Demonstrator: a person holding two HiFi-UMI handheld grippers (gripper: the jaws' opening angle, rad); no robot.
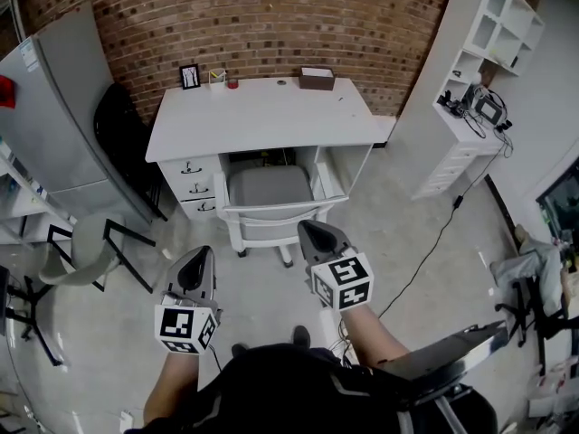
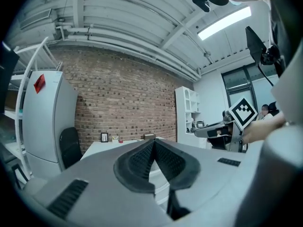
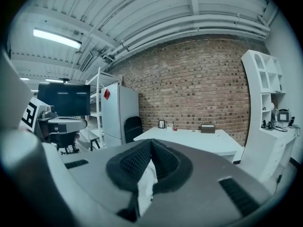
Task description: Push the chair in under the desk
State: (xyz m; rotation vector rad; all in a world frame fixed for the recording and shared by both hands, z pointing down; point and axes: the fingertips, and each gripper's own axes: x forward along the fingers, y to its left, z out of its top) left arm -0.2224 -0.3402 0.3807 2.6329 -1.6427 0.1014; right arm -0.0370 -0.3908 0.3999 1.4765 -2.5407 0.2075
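Jaws pressed together on nothing, the left gripper (image 1: 200, 259) and right gripper (image 1: 312, 233) hang near but clear of the white chair (image 1: 270, 188), whose seat sits tucked under the far white counter (image 1: 262, 120), so the push looks finished.

desk (image 1: 262, 116): smooth matt white | chair seat (image 1: 269, 186): matt grey upholstery | wall (image 1: 271, 16): rough brick

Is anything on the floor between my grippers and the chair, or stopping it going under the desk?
Nothing visible. Bare floor separates the left gripper, the right gripper and the chair, whose seat already sits partly inside the desk opening; deeper in is shadowed.
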